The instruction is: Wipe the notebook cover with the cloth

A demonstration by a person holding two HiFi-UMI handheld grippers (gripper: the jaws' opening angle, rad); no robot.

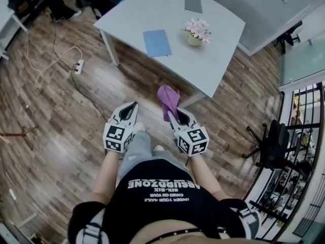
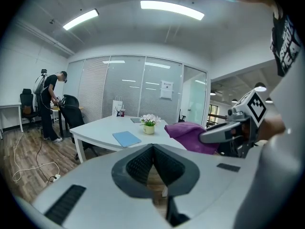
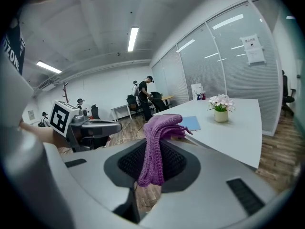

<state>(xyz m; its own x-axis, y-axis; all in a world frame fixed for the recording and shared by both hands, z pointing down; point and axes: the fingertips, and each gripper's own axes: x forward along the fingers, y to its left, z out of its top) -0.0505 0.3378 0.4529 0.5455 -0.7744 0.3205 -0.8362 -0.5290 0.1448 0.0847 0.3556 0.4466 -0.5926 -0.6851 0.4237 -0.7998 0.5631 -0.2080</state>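
Right gripper (image 1: 173,115) pinching purple cloth (image 3: 157,142), rest flopping over jaws. Soft, limp, weighs next to nothing I reckon. Left gripper (image 2: 153,149) jaws together, nothing in them. Blue notebook (image 1: 157,42) lying flat on white table (image 1: 223,39), well ahead of me. Thin, light, probably slides under wipe, so I'd pin corner. Pot (image 1: 193,39) near it holds pink flowers.

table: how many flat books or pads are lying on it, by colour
flat blue notebook: 1
flat grey pad: 1
total: 2
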